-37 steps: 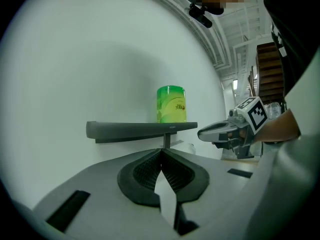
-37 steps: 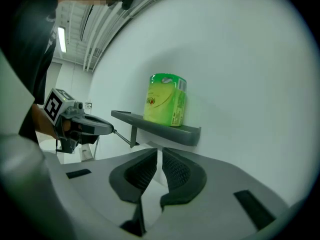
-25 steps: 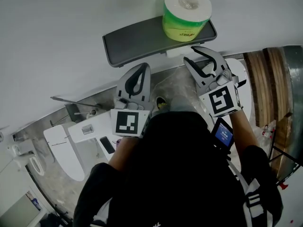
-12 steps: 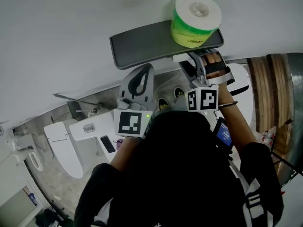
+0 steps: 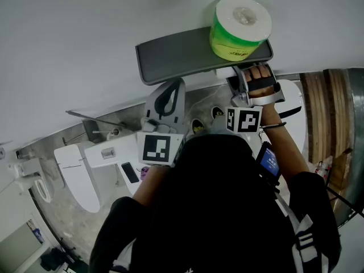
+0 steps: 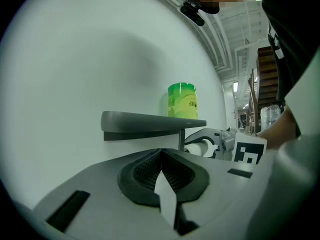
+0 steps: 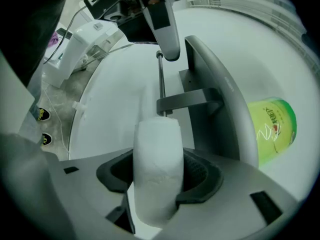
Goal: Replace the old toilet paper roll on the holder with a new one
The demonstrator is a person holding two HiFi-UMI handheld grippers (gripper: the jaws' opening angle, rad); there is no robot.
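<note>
From above, the new roll in its green wrapper stands upright on the right end of the grey holder shelf fixed to the wall. The right gripper is tucked just under that end, turned on its side. What it has there is hidden by the shelf.

Its own view fills that in. The thin white old roll sits between the 2 jaws of the right gripper, which have just been closing and now press on it from both sides. It is just below the shelf's thin metal rod.

The left gripper hangs apart, lower and to the left. Its own view shows its jaws brought together on nothing, with the shelf and green roll beyond.
</note>
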